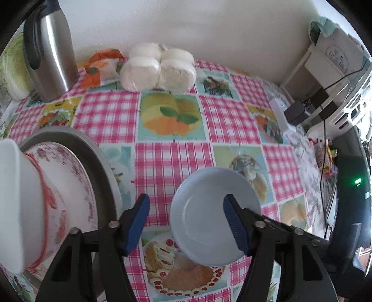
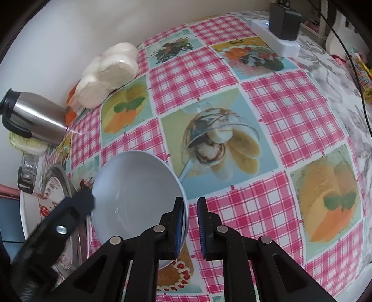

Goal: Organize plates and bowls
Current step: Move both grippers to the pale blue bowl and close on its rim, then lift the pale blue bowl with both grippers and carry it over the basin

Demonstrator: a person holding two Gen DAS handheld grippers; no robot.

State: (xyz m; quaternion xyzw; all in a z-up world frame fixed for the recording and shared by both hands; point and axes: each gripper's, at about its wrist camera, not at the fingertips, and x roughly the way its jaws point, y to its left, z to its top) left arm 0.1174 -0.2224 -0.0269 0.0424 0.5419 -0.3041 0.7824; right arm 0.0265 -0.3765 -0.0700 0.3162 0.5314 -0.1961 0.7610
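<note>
Fingers [image 1: 140, 223] of our left gripper [image 1: 186, 220] stand wide apart, blue pads facing in, w/ nothing pinched between them. One pad sits in front of the bowl [image 1: 209, 213], the other is off to its stack side; we can't tell whether either touches it. Our right gripper [image 2: 191, 223] has its fingers [image 2: 179, 227] drawn near together w/ a narrow gap between the pads; the bowl's rim [image 2: 184, 209] runs just beside the inner pad, but the right wrist view doesn't show a firm pinch, so we can't tell if it's gripping.

Pale blue bowl appears tilted, its hollow turned toward both cameras, over the checked tablecloth [image 1: 167, 162], above a cake print [image 1: 183, 274]. Whether its low edge rests on the cloth isn't clear.

Beside the bowl, on the far side from our right gripper, is a stack: a white bowl w/ red trim [image 1: 25, 197] on a floral plate [image 1: 69, 176], which lies on a grey dish [image 1: 97, 162]. Stack and blue bowl are apart.

Well beyond the bowl, against the wall [image 1: 186, 25]: a steel flask [image 1: 50, 51], an orange packet [image 1: 102, 67] and a bag of white rolls [image 1: 158, 69]. Off to the bowl's right-gripper side, at the table's far corner, a white power strip [image 2: 274, 39] carries a black adapter [image 2: 284, 21].
</note>
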